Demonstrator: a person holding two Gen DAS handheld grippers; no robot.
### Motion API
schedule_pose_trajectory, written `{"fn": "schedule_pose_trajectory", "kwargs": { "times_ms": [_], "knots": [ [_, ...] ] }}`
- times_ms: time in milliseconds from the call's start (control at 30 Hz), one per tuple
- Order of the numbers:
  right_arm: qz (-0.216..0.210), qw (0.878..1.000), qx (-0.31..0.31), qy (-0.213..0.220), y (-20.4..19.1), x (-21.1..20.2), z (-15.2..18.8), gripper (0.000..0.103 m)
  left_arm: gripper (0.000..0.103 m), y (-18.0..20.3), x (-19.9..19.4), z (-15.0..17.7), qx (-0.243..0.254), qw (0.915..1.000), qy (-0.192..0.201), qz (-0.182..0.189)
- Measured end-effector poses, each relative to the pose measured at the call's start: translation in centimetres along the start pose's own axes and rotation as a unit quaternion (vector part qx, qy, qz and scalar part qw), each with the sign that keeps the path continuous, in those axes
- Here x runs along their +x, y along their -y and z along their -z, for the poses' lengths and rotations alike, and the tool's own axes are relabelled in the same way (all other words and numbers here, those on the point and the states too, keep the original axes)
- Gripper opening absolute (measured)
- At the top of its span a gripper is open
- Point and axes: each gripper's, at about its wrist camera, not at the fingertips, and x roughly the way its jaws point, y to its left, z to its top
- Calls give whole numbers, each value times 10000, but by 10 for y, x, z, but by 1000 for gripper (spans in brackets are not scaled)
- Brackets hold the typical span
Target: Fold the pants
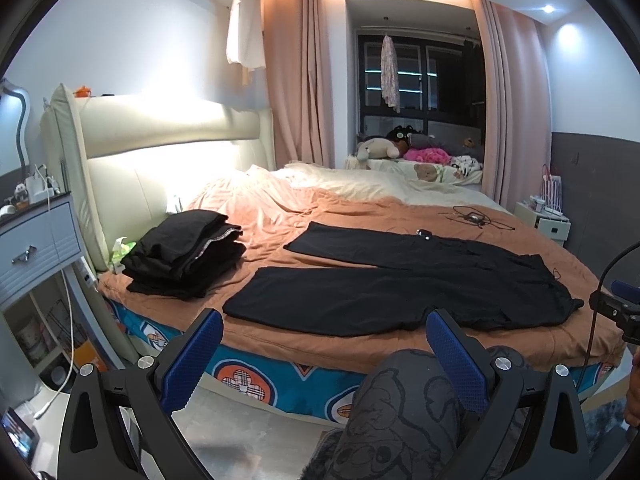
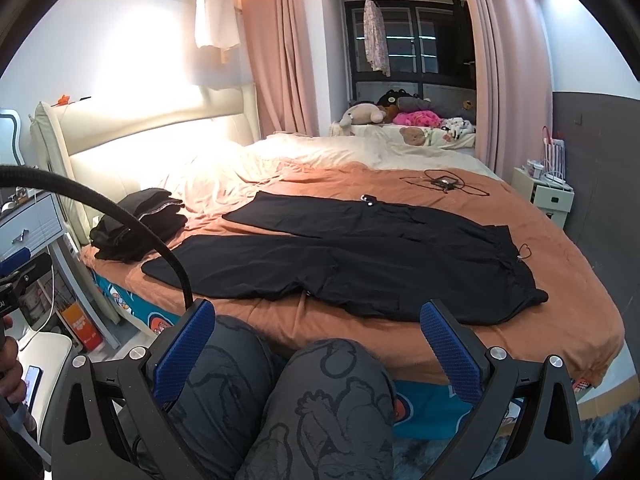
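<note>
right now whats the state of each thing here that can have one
black pants: unfolded, spread flat on the bed, legs apart
stack of dark clothes: folded, piled near the headboard
left claw: open, holding nothing, short of the bed
right claw: open, holding nothing, above the person's knees
pink curtains: drawn open
nightstand drawer: closed
cable: loose on the blanket

Black pants (image 1: 400,280) lie spread flat on bed (image 1: 360,344), legs toward headboard. Folded black stack (image 1: 184,256) just beside leg ends. Left gripper (image 1: 324,340) jaws wide apart, empty, short of bed edge.
</note>
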Motion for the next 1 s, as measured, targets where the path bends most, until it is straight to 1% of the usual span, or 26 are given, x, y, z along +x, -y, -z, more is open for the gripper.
{"fn": "schedule_pose_trajectory", "kwargs": {
  "times_ms": [233, 400, 467, 633, 833, 1000],
  "knots": [
    [-2, 9999, 102, -15, 10, 10, -6, 103, 103, 0, 13, -5, -4, 10000, -72, -30],
    [144, 9998, 140, -85, 21, 27, -12, 103, 103, 2, 33, -10, 80, 9998, -169, -64],
    [177, 9996, 172, -152, 23, 34, -14, 103, 103, 4, 44, -12, 103, 9997, -233, -50],
    [421, 9982, 315, -303, 35, 54, -24, 103, 103, 7, 72, -15, 90, 9991, -416, -29],
    [637, 9948, 621, -497, 53, 82, -39, 103, 103, 11, 108, -18, 172, 9977, -652, -66],
    [832, 9913, 761, -681, 60, 103, -50, 103, 103, 9, 136, -19, 55, 9965, -825, -87]
  ]
}}
